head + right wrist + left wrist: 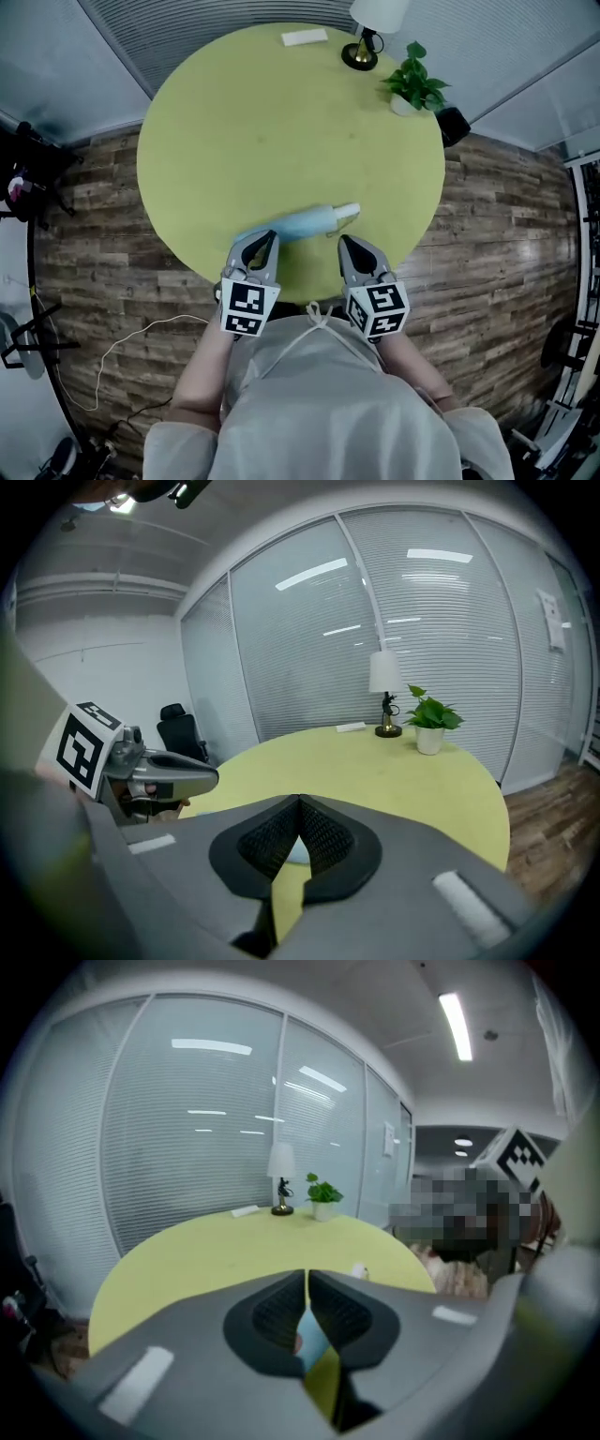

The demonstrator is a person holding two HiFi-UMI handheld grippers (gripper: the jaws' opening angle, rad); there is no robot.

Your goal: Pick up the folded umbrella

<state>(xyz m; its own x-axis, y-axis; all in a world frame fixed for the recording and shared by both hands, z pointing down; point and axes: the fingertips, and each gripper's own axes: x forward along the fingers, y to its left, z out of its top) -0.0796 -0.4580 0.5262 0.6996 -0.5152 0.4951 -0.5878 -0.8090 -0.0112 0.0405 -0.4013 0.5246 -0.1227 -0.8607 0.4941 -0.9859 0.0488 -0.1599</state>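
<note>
A folded light-blue umbrella point(302, 224) with a white handle end point(348, 212) lies on the near part of the round yellow-green table point(244, 122). My left gripper point(266, 238) hangs over the umbrella's left end with its jaws shut and empty. In the left gripper view a strip of the blue umbrella point(310, 1331) shows just below the closed tips point(307, 1275). My right gripper point(346, 243) is just on the near side of the handle end, also shut with nothing in it. Its own view has the tips point(299, 801) meeting and a blue patch point(294, 853) behind them.
At the table's far edge stand a white-shaded lamp point(367, 37), a small potted plant point(415, 84) and a flat white card point(305, 37). A black chair point(453, 124) sits off the far right edge. Wood floor surrounds the table, and glass walls with blinds lie beyond.
</note>
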